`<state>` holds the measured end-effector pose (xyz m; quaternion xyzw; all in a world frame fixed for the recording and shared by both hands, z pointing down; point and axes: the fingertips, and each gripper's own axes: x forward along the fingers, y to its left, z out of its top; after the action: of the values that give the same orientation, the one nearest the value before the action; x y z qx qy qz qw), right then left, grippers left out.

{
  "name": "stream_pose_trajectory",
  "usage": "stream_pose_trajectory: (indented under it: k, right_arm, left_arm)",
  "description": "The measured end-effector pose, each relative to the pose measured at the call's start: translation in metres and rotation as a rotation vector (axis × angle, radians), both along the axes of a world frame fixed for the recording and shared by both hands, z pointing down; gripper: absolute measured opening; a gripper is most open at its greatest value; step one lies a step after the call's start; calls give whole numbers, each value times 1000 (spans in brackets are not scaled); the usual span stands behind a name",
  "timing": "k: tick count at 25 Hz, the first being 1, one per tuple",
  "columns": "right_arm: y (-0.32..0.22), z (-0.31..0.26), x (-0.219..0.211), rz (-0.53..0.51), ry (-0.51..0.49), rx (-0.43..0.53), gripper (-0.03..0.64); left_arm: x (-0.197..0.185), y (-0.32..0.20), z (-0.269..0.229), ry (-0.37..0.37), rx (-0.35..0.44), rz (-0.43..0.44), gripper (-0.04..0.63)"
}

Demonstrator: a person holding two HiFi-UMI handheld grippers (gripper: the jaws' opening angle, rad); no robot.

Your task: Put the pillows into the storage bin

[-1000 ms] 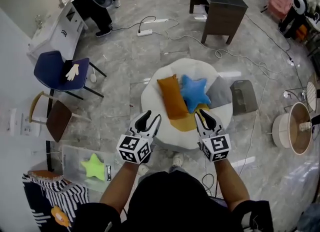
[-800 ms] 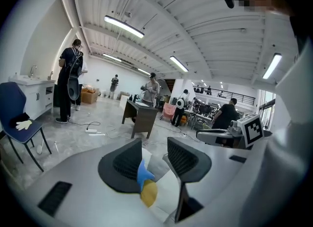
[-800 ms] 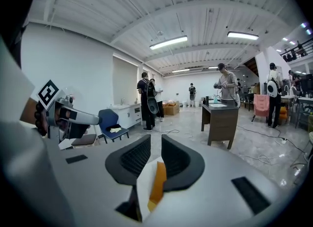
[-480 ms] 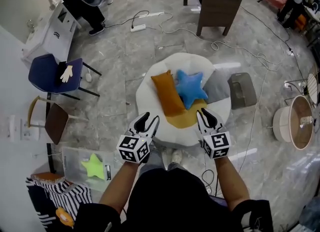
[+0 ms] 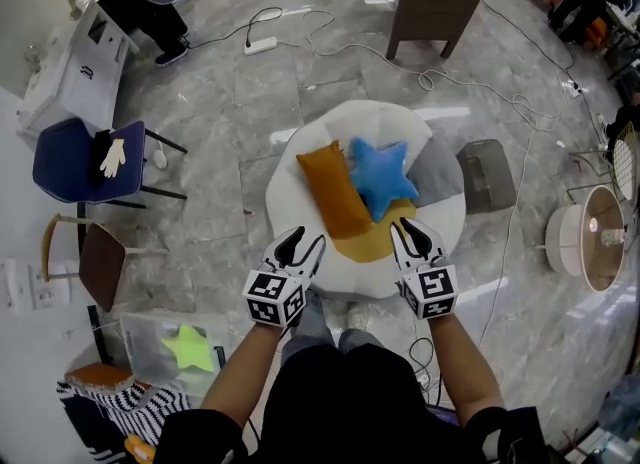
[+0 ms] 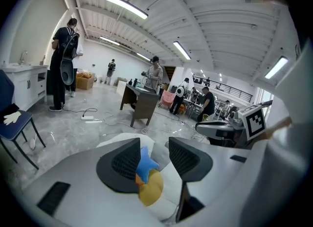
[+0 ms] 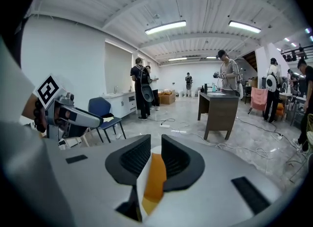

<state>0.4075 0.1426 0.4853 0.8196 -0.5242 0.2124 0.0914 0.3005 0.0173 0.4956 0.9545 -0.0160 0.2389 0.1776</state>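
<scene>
Pillows [image 5: 335, 192] on white pouf [image 5: 292, 164], grey one [image 5: 441, 173] (mostly hidden) behind blue star [image 5: 383, 176]

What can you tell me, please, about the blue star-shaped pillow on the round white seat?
The blue star pillow is a plump five-pointed cushion of soft-looking bright blue fabric. It lies flat near the middle of the round white seat, touching the orange pillow beside it, with the grey pillow on its other side and the yellow pillow at its lower points. Nothing grips it.
</scene>
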Motion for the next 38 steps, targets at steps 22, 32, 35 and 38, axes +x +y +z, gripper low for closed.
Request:
stream_pose_trajectory:
  k: [22,32,35,38]
  right_arm:
    - [-78,297,26,-49,-120,-346,89]
    - [-26,457,17,-104,-230,-494,232]
    - [-24,497,19,-101,-279,-518,278]
    - [-25,533,26,-108,-308,-528,307]
  left_arm:
    - [21,-72,281,-237,-160,-2,225]
    - [-1,-34,399,-331,-205,5,239]
    - [-5,-30,416,-343,-184,46,239]
    - [-5,-32,435,-347,-168,69,239]
